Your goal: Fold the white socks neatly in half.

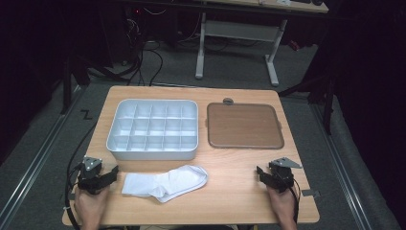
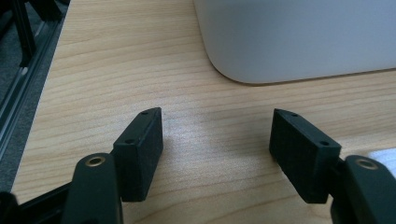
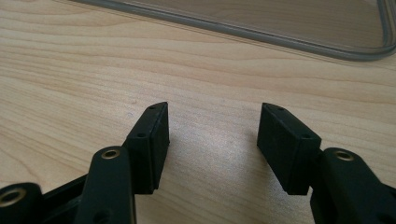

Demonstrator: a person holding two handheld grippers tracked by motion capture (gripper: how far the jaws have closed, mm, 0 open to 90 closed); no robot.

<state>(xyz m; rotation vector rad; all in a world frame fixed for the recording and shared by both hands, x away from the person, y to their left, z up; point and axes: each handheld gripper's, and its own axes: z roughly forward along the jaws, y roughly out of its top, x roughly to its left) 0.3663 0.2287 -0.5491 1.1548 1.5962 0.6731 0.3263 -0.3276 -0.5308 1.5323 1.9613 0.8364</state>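
Near the front edge of the bench (image 1: 230,201) a white sock (image 1: 167,182) lies flat, just in front of the white compartment tray (image 1: 152,129). Just left of the sock rests the left claw (image 1: 107,176), jaws spread wide over bare wood, holding nothing. Well to the right, the right claw (image 1: 264,175) rests likewise, wide open and empty, just in front of the brown lid (image 1: 244,125).
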